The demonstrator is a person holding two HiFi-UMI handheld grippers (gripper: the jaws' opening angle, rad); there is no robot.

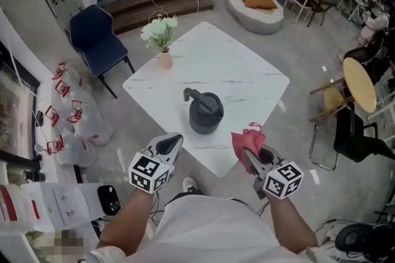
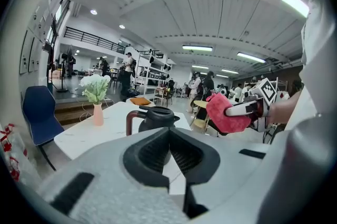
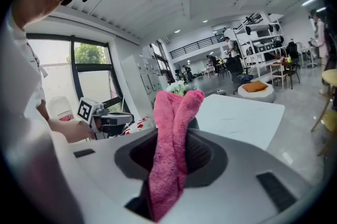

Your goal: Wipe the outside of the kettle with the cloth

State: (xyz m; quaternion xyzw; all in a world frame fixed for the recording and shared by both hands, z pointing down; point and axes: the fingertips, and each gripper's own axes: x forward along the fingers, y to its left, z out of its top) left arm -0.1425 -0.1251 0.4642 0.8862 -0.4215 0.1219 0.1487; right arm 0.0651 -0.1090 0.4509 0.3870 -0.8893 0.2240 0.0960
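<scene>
A dark grey kettle (image 1: 205, 112) with a side handle stands near the front corner of the white marble table (image 1: 247, 70); in the left gripper view the kettle (image 2: 157, 119) sits just beyond the jaws. My left gripper (image 1: 173, 143) is shut and empty, short of the table's edge, left of the kettle. My right gripper (image 1: 248, 160) is shut on a pink cloth (image 1: 247, 141), which sticks up out of its jaws (image 3: 174, 133). That gripper is at the table's front corner, right of the kettle. The cloth (image 2: 225, 112) also shows at right in the left gripper view.
A pink vase of white flowers (image 1: 162, 39) stands at the table's left corner. A dark blue chair (image 1: 95, 39) is left of the table, white bags (image 1: 77, 123) lie on the floor nearby. A round wooden table (image 1: 360, 84) and chairs stand to the right.
</scene>
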